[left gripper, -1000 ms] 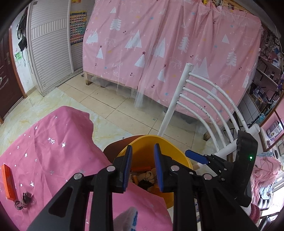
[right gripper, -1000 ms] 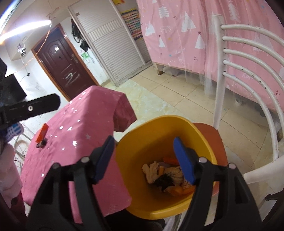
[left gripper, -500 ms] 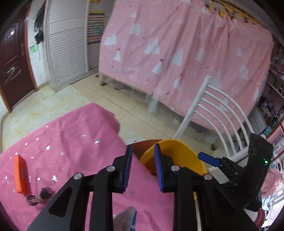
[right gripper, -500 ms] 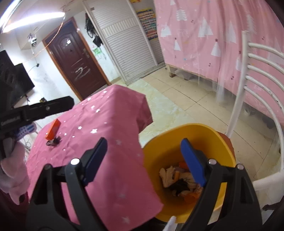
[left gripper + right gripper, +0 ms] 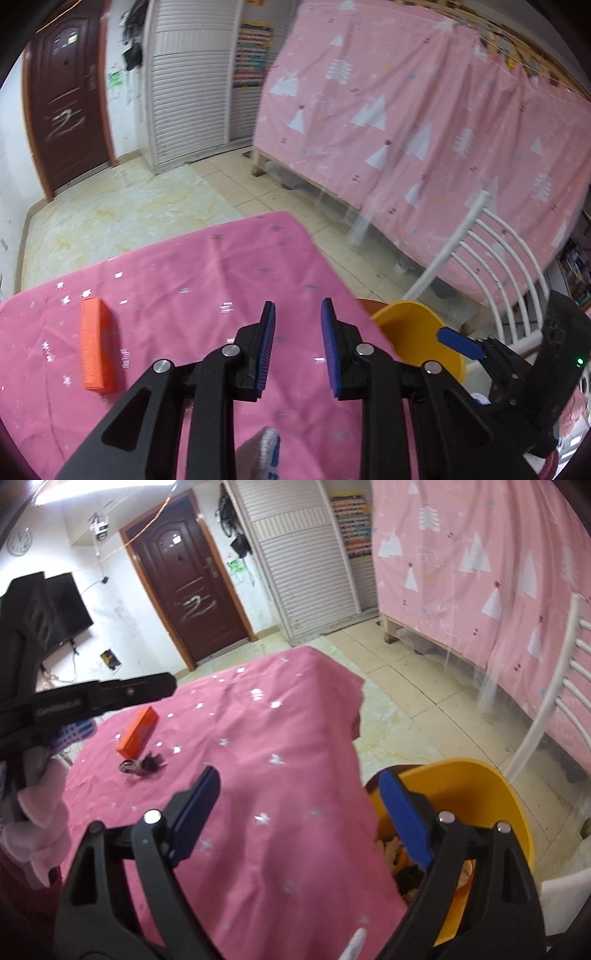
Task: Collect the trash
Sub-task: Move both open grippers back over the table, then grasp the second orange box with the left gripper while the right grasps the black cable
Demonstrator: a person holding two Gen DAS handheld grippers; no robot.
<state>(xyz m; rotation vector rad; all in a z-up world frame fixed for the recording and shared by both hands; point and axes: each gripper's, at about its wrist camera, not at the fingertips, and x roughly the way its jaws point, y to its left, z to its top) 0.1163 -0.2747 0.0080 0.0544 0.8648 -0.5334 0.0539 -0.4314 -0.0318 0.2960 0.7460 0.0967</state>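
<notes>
An orange box [image 5: 96, 347] lies on the pink star-print tablecloth [image 5: 207, 280], left of my left gripper [image 5: 297, 306]. That gripper hovers over the cloth, its blue pads nearly together with only a narrow gap and nothing in it. In the right wrist view the orange box [image 5: 137, 732] has a small black tangle [image 5: 142, 765] beside it. My right gripper [image 5: 299, 775] is opening wide with nothing between its jaws, over the table edge next to the yellow bin [image 5: 480, 794]. The bin holds scraps [image 5: 395, 849]. The yellow bin [image 5: 417, 332] also shows at right in the left wrist view.
A white slatted chair [image 5: 491, 266] carries the bin on its brown seat. A pink tree-print curtain [image 5: 424, 110] hangs behind it over the tiled floor [image 5: 110, 214]. A dark door [image 5: 188, 590] and a white shutter cupboard [image 5: 306, 565] stand at the back.
Both grippers swung left, away from above the yellow bin and over the pink table. The right jaws spread wider. The orange box has come closer in both views.
</notes>
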